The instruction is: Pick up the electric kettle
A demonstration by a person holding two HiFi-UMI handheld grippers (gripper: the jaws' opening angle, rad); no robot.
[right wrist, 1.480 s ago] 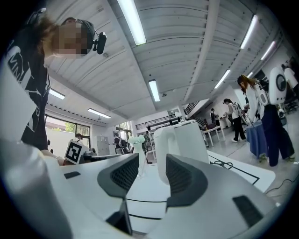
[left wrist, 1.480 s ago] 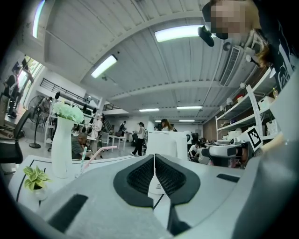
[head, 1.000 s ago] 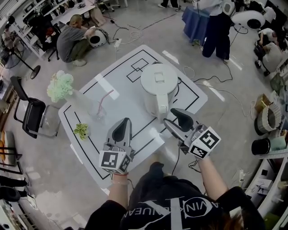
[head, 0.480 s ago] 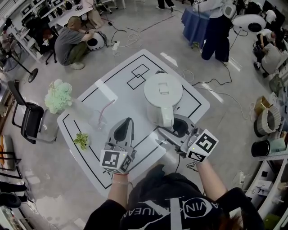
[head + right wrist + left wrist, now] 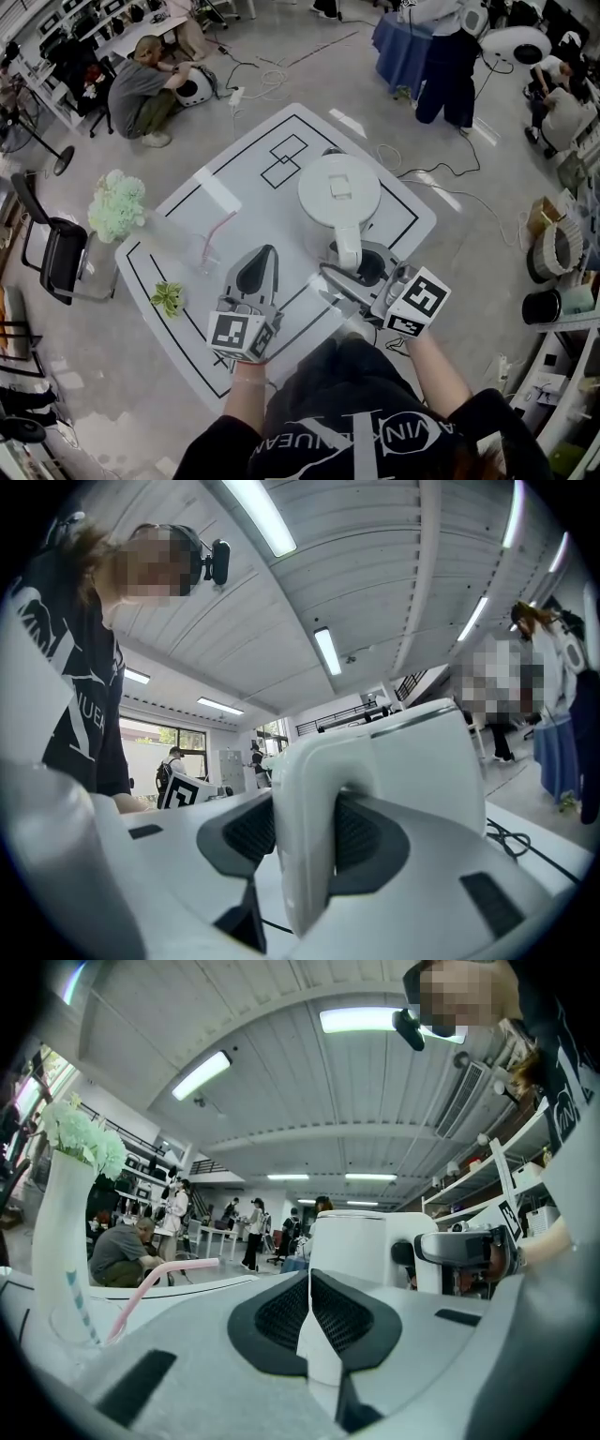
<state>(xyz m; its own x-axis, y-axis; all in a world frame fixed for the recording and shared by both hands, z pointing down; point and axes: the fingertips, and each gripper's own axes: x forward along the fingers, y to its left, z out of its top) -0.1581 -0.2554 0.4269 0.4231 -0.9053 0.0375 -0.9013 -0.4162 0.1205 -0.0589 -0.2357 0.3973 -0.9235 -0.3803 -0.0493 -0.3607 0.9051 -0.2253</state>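
The white electric kettle (image 5: 337,192) stands upright on the white table (image 5: 281,150), its handle (image 5: 348,251) turned toward me. My right gripper (image 5: 354,274) is level and straddles that handle. In the right gripper view the handle (image 5: 305,808) fills the gap between the two dark pads, which have just been closing and now sit against its sides. My left gripper (image 5: 257,267) hovers to the kettle's left with its jaws together and nothing between them. In the left gripper view, the gripper (image 5: 310,1279) points past the kettle (image 5: 361,1246).
A tall vase of pale green flowers (image 5: 117,202), a glass with a pink straw (image 5: 206,248) and a small green plant (image 5: 169,298) stand on the table's left part. A black chair (image 5: 52,248) is beside it. People and cables are on the floor beyond.
My right gripper has slid forward from beside the kettle so that the handle now lies between its jaws, which have narrowed onto it. The left gripper has shifted slightly.
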